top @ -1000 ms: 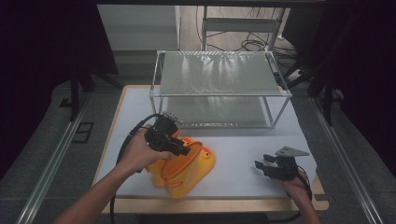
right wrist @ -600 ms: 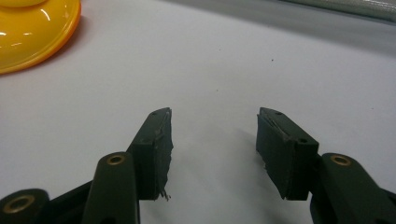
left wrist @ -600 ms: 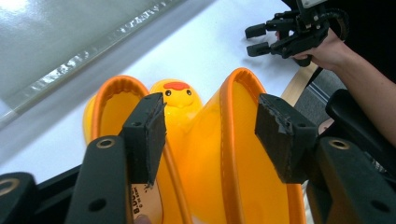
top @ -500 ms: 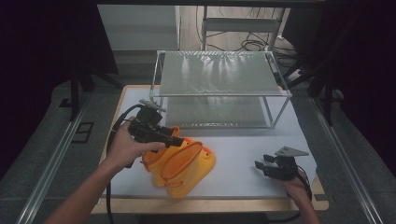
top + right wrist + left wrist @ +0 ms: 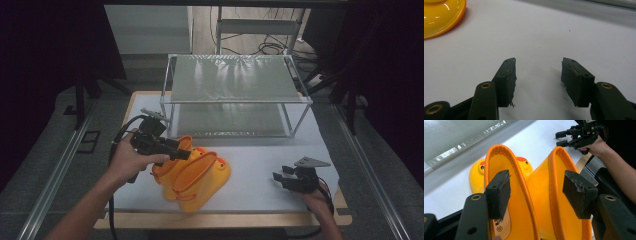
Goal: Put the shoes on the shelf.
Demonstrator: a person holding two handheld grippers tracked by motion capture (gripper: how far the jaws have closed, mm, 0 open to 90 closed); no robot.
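Two yellow rubber boots with duck faces lie side by side on the white mat, the left boot (image 5: 170, 162) and the right boot (image 5: 202, 179). Their openings face my left gripper (image 5: 186, 154), which is open at the boot tops. In the left gripper view the left gripper (image 5: 536, 187) has the adjoining rims of the left boot (image 5: 524, 195) and the right boot (image 5: 556, 177) between its pads, which are apart from the rubber. My right gripper (image 5: 281, 176) rests open and empty on the mat near the front right. The right gripper (image 5: 537, 75) faces a boot's edge (image 5: 439, 17).
A wire-frame shelf with mesh decks (image 5: 235, 80) stands across the back half of the table. The white mat (image 5: 260, 155) covers a wooden tabletop whose front edge (image 5: 225, 220) runs below the boots. The right gripper (image 5: 564, 138) and its hand appear in the left gripper view.
My left gripper has drawn back to the left, off the boots' top, and now points into their openings. The boots and the right gripper have stayed put.
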